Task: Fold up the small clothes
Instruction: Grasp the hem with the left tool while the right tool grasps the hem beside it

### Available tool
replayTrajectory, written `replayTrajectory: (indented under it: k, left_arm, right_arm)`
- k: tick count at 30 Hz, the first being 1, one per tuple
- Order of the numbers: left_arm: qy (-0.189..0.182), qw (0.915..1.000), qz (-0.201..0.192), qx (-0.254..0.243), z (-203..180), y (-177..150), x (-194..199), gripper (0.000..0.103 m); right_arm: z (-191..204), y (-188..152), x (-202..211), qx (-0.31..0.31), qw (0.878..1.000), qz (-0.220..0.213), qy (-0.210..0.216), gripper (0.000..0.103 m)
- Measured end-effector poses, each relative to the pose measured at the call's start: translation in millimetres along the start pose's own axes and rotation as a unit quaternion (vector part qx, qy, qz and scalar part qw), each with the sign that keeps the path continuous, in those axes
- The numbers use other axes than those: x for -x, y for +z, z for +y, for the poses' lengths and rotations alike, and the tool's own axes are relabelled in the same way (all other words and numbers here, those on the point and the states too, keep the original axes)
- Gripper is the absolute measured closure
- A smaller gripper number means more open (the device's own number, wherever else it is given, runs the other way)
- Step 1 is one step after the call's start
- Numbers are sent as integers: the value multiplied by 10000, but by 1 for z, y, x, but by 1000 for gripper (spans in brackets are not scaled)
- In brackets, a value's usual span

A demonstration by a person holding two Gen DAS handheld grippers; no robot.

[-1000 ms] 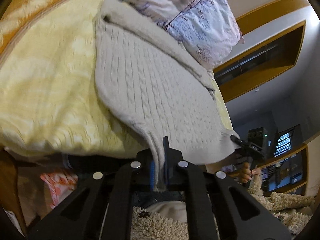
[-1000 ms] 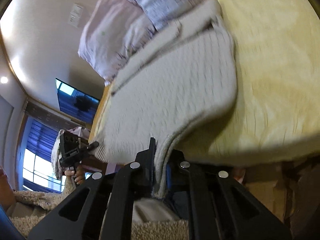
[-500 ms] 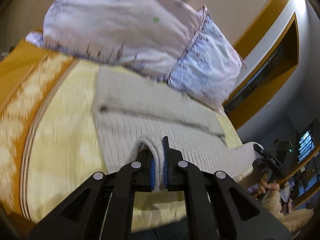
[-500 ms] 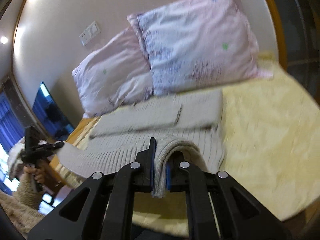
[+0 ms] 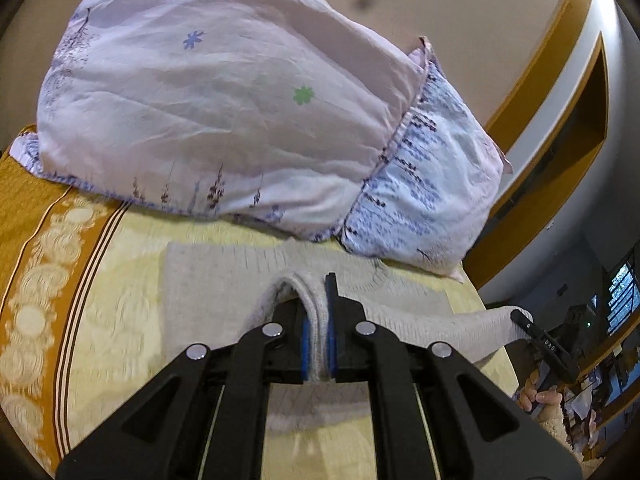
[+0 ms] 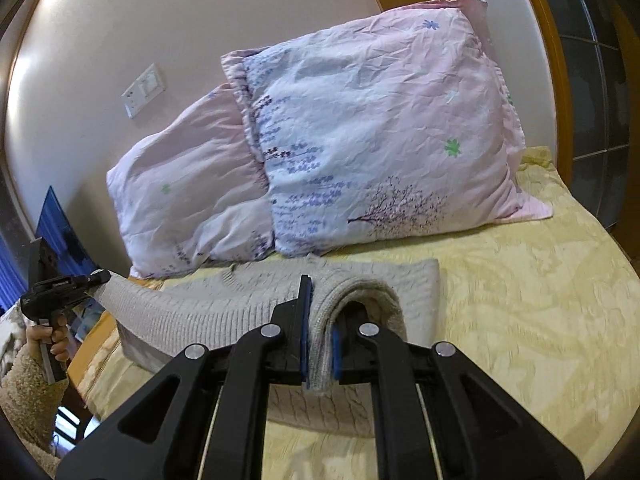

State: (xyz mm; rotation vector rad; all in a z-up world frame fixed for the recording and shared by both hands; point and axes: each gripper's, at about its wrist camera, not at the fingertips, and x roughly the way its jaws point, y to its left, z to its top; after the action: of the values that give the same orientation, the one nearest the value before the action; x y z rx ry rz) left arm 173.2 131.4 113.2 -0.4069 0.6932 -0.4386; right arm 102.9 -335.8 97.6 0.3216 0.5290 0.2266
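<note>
A beige cable-knit sweater [image 5: 208, 292] lies on the yellow bedspread [image 5: 112, 320] below the pillows. My left gripper [image 5: 318, 320] is shut on one corner of its hem, lifted and carried over the body toward the collar. My right gripper [image 6: 320, 320] is shut on the other hem corner of the sweater [image 6: 224, 304], held at the same height. The hem stretches between them. The right gripper shows far right in the left wrist view [image 5: 520, 318], and the left gripper far left in the right wrist view [image 6: 102, 276].
Two pink flowered pillows [image 6: 360, 140] lean against the wall just beyond the sweater. The bed's orange patterned border [image 5: 40, 300] runs along the left. A wall switch plate [image 6: 144, 88] is above the pillows. The yellow bedspread [image 6: 540, 300] extends to the right.
Both grippers lifted the hem from the bed's front edge and carried it forward over the sweater toward the pillows. The sweater now lies doubled over.
</note>
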Motion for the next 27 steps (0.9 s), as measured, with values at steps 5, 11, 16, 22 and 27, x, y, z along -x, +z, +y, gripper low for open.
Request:
replayTrajectory:
  k: [5, 11, 16, 22, 27]
  left_arm:
    - [10, 9997, 26, 239, 16, 11, -25, 97]
    - [57, 9988, 100, 482, 35, 18, -57, 97]
    - [148, 9951, 258, 943, 58, 20, -91, 97]
    - [217, 9888, 444, 1411, 81, 17, -119, 97]
    - [249, 9827, 573, 1742, 95, 15, -133, 97]
  right_arm:
    - [-8, 8, -25, -98, 9999, 44, -88, 95]
    - [-18, 14, -59, -155, 9994, 249, -205, 95]
    - [-31, 15, -96, -441, 9966, 601, -363, 95]
    - [-59, 13, -140, -1194, 9861, 1045, -494, 95]
    - [-72, 8, -160, -1590, 9779, 1252, -533, 94]
